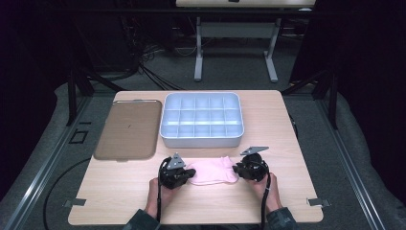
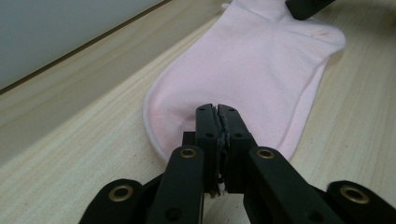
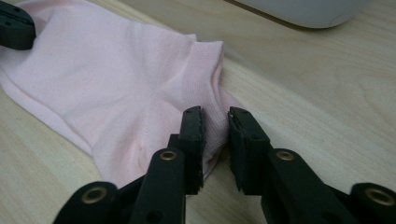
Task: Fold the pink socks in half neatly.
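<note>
Your pink sock [image 1: 213,171] lies flat on the table [image 1: 282,143], light and limp, so keep both edge holds: left claw [image 2: 217,122] pinched on the toe, right claw [image 3: 215,135] nearly closed around the cuff.
</note>
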`<action>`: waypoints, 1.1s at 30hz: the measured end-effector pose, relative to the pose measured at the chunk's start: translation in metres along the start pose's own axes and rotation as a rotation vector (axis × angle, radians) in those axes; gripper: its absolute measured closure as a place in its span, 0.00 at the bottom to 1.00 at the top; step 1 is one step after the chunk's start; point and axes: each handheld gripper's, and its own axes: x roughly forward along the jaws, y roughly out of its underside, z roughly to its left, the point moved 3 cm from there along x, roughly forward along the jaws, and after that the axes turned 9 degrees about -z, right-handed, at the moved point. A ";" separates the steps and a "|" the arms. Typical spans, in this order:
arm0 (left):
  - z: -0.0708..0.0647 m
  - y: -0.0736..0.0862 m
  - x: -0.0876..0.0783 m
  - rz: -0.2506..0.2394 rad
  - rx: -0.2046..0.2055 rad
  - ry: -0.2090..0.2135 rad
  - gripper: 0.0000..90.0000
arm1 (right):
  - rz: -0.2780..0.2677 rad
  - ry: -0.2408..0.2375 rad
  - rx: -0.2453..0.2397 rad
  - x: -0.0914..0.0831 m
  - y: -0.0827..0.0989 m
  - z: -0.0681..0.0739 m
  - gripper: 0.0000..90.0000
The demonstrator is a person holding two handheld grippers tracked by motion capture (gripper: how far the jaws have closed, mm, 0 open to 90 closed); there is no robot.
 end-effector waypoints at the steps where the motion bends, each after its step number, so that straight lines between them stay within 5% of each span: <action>1: 0.000 0.000 0.000 0.001 0.005 0.001 0.98 | -0.001 -0.007 0.001 0.000 0.000 0.000 0.89; 11: -0.002 0.001 0.000 0.000 0.019 -0.011 0.99 | -0.025 -0.027 0.043 -0.002 0.004 0.001 0.93; 33: -0.003 0.001 0.000 -0.001 0.032 -0.016 0.99 | -0.034 -0.018 0.017 -0.018 -0.010 0.011 0.94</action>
